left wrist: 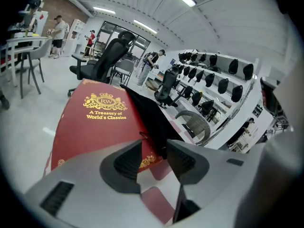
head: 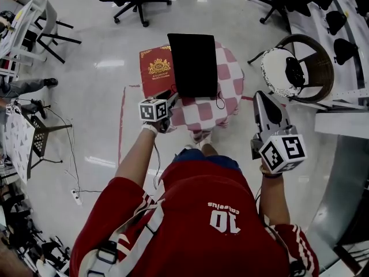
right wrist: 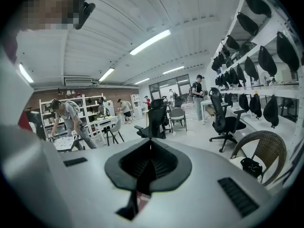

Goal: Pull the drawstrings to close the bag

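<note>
Presently: black drawstring bag (head: 193,62), flat on the checkered table (head: 230,77), partly over a red book (head: 154,68); cord loop (head: 220,101) at its near edge, contents not visible. Left gripper (left wrist: 153,148): fingers apart at the bag's near left corner, probably seeking a cord. Right gripper (right wrist: 151,144): fingers together, empty, raised well clear, likely waiting.

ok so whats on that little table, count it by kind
book: 1
bag: 1
cloth: 1
total: 3
</note>
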`<state>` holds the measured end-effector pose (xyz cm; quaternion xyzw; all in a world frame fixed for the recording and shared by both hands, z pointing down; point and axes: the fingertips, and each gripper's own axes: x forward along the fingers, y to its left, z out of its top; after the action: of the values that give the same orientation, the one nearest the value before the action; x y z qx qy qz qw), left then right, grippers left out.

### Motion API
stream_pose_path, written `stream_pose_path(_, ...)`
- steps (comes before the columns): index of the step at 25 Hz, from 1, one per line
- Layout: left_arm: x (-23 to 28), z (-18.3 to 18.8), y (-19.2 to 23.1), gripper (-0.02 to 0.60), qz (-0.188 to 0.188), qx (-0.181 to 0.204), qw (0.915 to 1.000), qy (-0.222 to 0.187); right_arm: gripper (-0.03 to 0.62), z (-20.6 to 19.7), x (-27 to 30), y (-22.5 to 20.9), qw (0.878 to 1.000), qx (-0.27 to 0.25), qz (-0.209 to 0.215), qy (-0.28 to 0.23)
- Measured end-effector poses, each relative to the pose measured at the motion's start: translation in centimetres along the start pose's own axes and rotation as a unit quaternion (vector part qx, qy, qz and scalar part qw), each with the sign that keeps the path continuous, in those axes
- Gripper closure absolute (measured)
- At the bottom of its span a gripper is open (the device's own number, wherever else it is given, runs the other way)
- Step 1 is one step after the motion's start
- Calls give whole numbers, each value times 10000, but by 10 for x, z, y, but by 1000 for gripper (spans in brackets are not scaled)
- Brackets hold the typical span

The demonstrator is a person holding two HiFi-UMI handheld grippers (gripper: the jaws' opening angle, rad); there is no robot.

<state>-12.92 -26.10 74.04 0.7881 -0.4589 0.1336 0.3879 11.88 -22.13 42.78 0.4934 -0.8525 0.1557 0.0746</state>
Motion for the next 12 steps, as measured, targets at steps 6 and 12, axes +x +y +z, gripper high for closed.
stream_pose_path(6,7,6,9,426,-210,-846,9958,-294,579,-5,5,-4,10000,0,-1,89)
stream_pose_path(12,14,8,9,445,-373,-1437,9881,-399,579,-5,7,-10,9999,27,-5,153)
